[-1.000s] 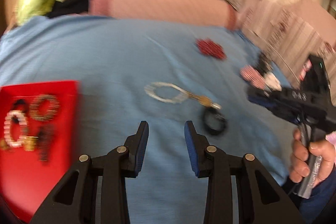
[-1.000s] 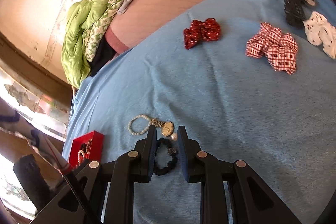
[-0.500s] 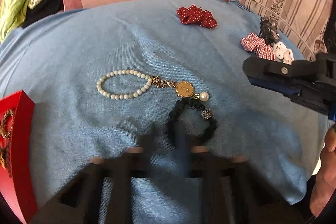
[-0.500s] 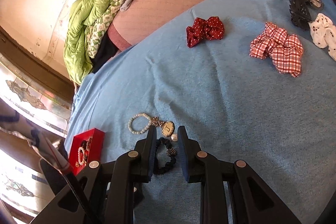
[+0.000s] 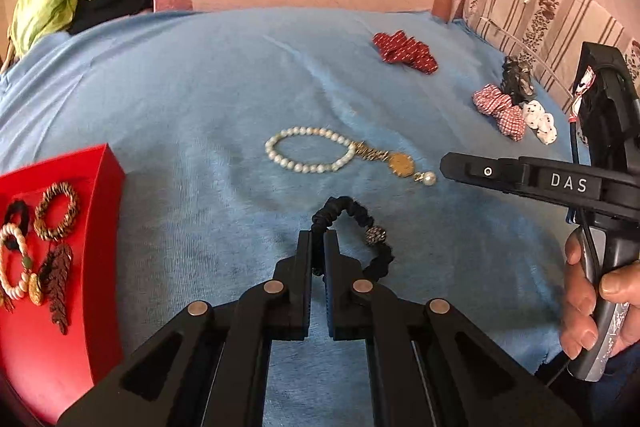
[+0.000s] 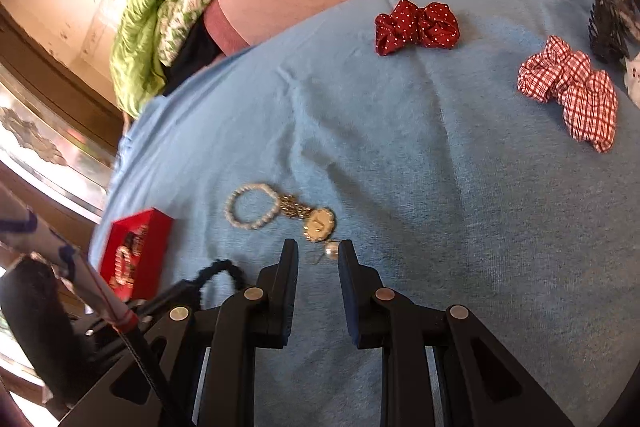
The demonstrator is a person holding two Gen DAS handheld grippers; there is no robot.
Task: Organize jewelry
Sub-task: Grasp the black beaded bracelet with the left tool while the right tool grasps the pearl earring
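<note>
Left hand-held gripper (image 5: 318, 247) pinches black bracelet (image 5: 360, 227); red box (image 5: 100, 211) holds bracelets.

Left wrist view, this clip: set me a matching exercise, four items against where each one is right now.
Items:
1. black bracelet
2. pearl bracelet
3. brown bead bracelet
4. red dotted scrunchie

Places:
A. inside the red box
B. far side of the blue cloth
C. pinched in the left gripper
D. mid-cloth, ahead of the left gripper

Pairs: 1-C, 2-D, 3-A, 4-B
</note>
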